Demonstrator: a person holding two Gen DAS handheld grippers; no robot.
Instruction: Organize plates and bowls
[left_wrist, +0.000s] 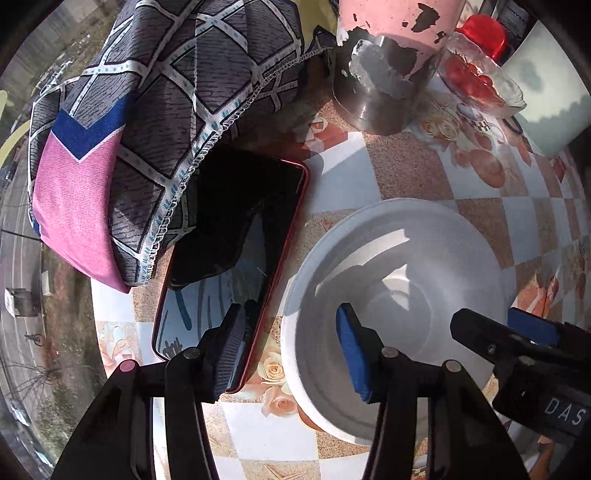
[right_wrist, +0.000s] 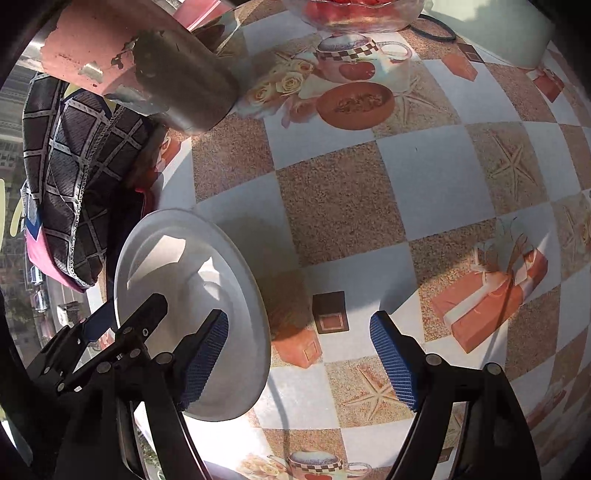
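A white bowl (left_wrist: 399, 266) sits on the checkered tablecloth. My left gripper (left_wrist: 291, 350) is open and straddles the bowl's left rim: its right blue pad is inside the bowl, its left pad is outside beside a phone. The same bowl shows in the right wrist view (right_wrist: 192, 266) at lower left. My right gripper (right_wrist: 299, 358) is open, its left pad over the bowl's right rim, its right pad over bare cloth. The right gripper's fingers (left_wrist: 517, 339) reach the bowl's right side in the left wrist view.
A red-cased phone (left_wrist: 236, 258) lies left of the bowl, partly under a patterned cloth bundle (left_wrist: 147, 129). A metal tin with peeling pink paint (left_wrist: 384, 74) and a glass dish of red fruit (left_wrist: 476, 81) stand beyond. The table edge (left_wrist: 110, 332) is at left.
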